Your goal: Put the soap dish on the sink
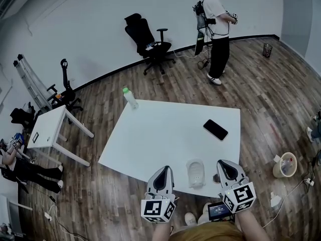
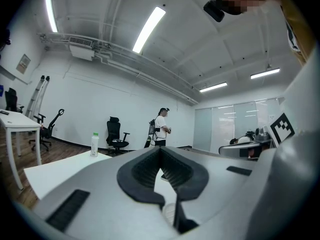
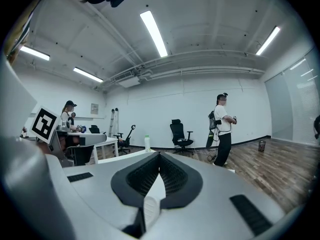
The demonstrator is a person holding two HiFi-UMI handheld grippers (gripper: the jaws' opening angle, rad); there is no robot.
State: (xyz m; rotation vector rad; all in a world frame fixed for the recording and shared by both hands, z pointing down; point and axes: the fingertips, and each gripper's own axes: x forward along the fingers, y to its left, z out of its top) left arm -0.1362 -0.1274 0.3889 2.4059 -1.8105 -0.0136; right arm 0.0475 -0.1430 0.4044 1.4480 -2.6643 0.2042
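A white ribbed soap dish (image 1: 195, 173) lies near the front edge of the white table (image 1: 165, 134), between my two grippers. My left gripper (image 1: 163, 169) hangs just left of it, shut and holding nothing. To the dish's right my right gripper (image 1: 223, 163) is also shut and holds nothing. In the left gripper view the left gripper (image 2: 161, 149) has its dark pads meeting at the tips, pointing level across the table. The right gripper view shows the right gripper (image 3: 160, 155) closed the same way. I see no sink in any view.
A black phone (image 1: 215, 129) lies on the table's right part and a green-capped bottle (image 1: 130, 98) stands at its far left corner. A person (image 1: 216, 31) and an office chair (image 1: 149, 45) are beyond. A small white table (image 1: 52, 129) stands left, a bucket (image 1: 285, 164) right.
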